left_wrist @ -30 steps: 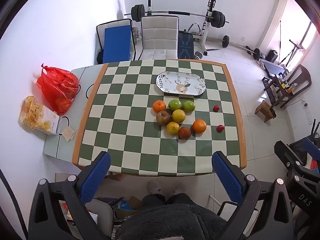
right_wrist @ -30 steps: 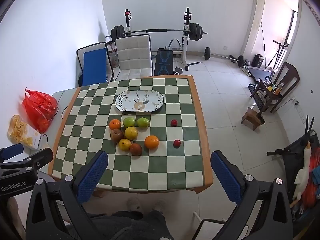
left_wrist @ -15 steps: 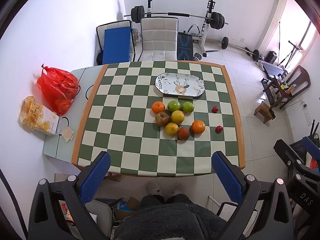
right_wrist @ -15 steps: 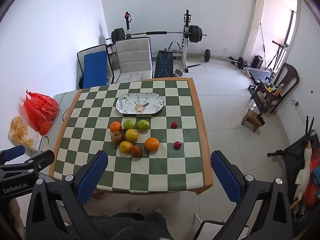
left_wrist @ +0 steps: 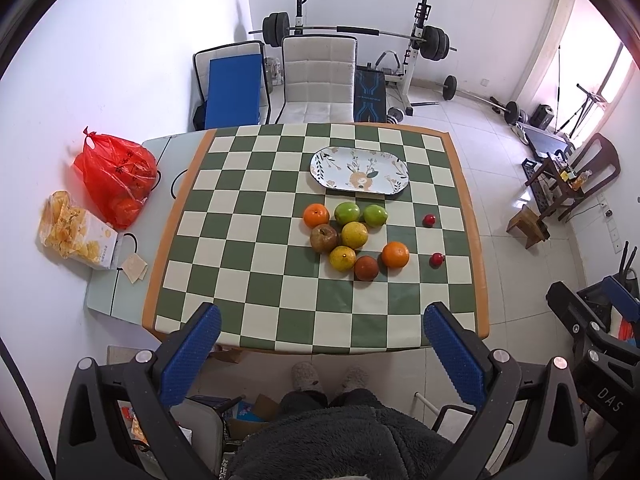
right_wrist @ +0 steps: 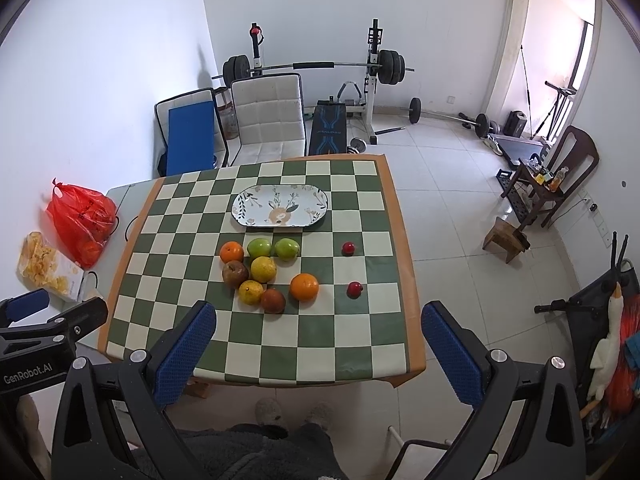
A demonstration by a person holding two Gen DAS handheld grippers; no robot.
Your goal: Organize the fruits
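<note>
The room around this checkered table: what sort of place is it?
Probably a spare room at home used as a gym: a barbell on a white rack, a white padded chair, and loose fruit beside a floral oval plate.

The two small red fruits [left_wrist: 428, 220] are too small to identify, perhaps cherries; the red bag's [left_wrist: 114, 176] contents show only dimly through the plastic.

The left gripper [left_wrist: 320, 354] hangs with jaws wide apart above the near edge of the checkered table [left_wrist: 256, 240]. A cluster of fruit [left_wrist: 352, 236] sits just near of the empty oval plate [left_wrist: 359, 176] (two small red fruits lie apart, to the right).
</note>
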